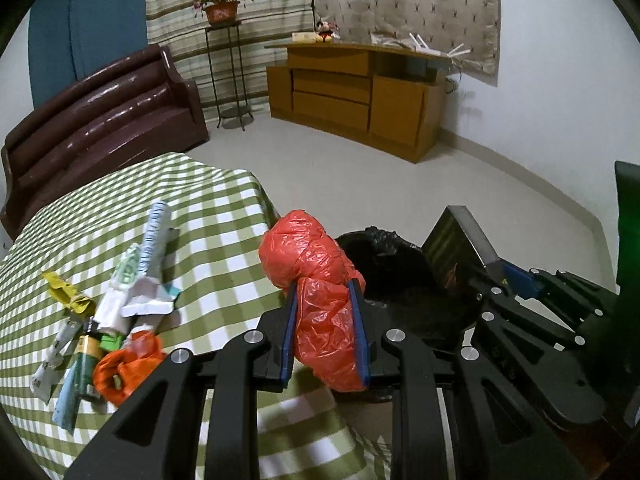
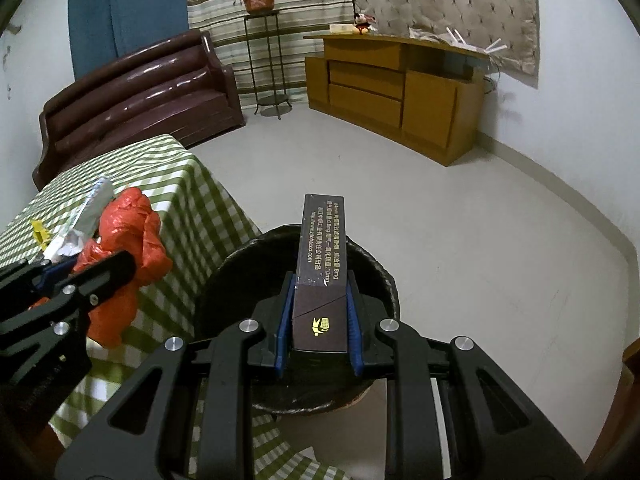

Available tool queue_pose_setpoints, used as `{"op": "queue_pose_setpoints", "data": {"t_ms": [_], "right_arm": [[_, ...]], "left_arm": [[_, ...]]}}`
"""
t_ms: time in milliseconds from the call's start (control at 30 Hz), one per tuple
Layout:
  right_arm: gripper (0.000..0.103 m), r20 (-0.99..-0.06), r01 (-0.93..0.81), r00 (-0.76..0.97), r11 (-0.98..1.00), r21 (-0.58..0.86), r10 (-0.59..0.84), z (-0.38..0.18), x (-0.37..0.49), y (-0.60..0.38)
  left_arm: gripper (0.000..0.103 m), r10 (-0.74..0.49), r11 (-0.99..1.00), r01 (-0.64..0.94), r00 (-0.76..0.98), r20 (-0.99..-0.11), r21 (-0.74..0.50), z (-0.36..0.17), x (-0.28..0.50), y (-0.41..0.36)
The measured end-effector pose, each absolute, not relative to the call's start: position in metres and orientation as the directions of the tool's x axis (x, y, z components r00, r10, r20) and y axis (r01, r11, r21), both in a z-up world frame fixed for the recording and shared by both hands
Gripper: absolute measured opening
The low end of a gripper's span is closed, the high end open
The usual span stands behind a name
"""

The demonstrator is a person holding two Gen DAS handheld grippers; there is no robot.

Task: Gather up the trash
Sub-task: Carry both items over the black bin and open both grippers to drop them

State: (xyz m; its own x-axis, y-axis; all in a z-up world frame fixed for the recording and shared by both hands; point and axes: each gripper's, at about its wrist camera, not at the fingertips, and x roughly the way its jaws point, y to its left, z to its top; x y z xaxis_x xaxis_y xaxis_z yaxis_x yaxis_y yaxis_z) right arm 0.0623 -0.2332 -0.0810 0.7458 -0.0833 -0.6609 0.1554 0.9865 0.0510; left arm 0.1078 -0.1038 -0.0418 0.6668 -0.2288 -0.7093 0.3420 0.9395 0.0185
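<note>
My left gripper (image 1: 325, 294) is shut on a crumpled red plastic bag (image 1: 316, 276), which hangs over the table's right edge beside the bin. The bin (image 2: 372, 276) is round, lined with a black bag, and stands on the floor next to the table. My right gripper (image 2: 319, 300) is shut on a long dark brown carton (image 2: 320, 248) with yellow print, held above the bin's mouth. In the left wrist view the carton (image 1: 460, 240) and the right gripper (image 1: 516, 280) show at the right over the bin (image 1: 400, 264). The red bag (image 2: 132, 232) and left gripper (image 2: 60, 276) appear at the left of the right wrist view.
A pile of trash (image 1: 116, 312) lies on the green checked tablecloth (image 1: 200, 216): wrappers, paper, a battery, an orange bag. Behind stand a brown sofa (image 1: 104, 120), a plant stand (image 1: 228, 68) and a wooden cabinet (image 1: 352, 96). Pale floor (image 2: 460, 216) spreads beyond the bin.
</note>
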Motion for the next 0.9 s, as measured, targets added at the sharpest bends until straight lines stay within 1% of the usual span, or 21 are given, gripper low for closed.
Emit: {"op": "queue_pose_setpoints", "data": {"t_ms": [200, 233, 333, 367, 400, 467, 900], "right_arm": [[0.024, -0.670, 0.151, 0.740, 0.986, 0.072, -0.065, -0.088, 0.075, -0.242], [0.024, -0.673, 0.153, 0.737, 0.985, 0.083, -0.058, -0.089, 0.076, -0.244], [0.026, -0.678, 0.163, 0.733, 0.982, 0.095, -0.056, -0.092, 0.079, -0.248], [0.027, -0.679, 0.166, 0.732, 0.981, 0.097, -0.057, -0.094, 0.079, -0.249], [0.031, -0.679, 0.167, 0.732, 0.981, 0.100, -0.055, -0.093, 0.080, -0.249], [0.033, -0.676, 0.170, 0.735, 0.980, 0.102, -0.057, -0.093, 0.078, -0.250], [0.035, -0.663, 0.185, 0.746, 0.977, 0.105, -0.070, -0.081, 0.066, -0.245]], "left_arm": [[0.026, -0.208, 0.942, 0.334, 0.648, -0.733, 0.028, -0.050, 0.120, -0.117], [0.027, -0.205, 0.942, 0.335, 0.645, -0.736, 0.030, -0.051, 0.122, -0.118], [0.039, -0.192, 0.944, 0.326, 0.642, -0.742, 0.038, -0.054, 0.123, -0.121], [0.041, -0.191, 0.945, 0.325, 0.641, -0.743, 0.038, -0.054, 0.123, -0.122], [0.042, -0.189, 0.945, 0.324, 0.641, -0.744, 0.039, -0.055, 0.123, -0.125], [0.045, -0.185, 0.947, 0.319, 0.643, -0.743, 0.041, -0.055, 0.121, -0.125], [0.046, -0.192, 0.952, 0.305, 0.664, -0.723, 0.027, -0.041, 0.107, -0.110]]}}
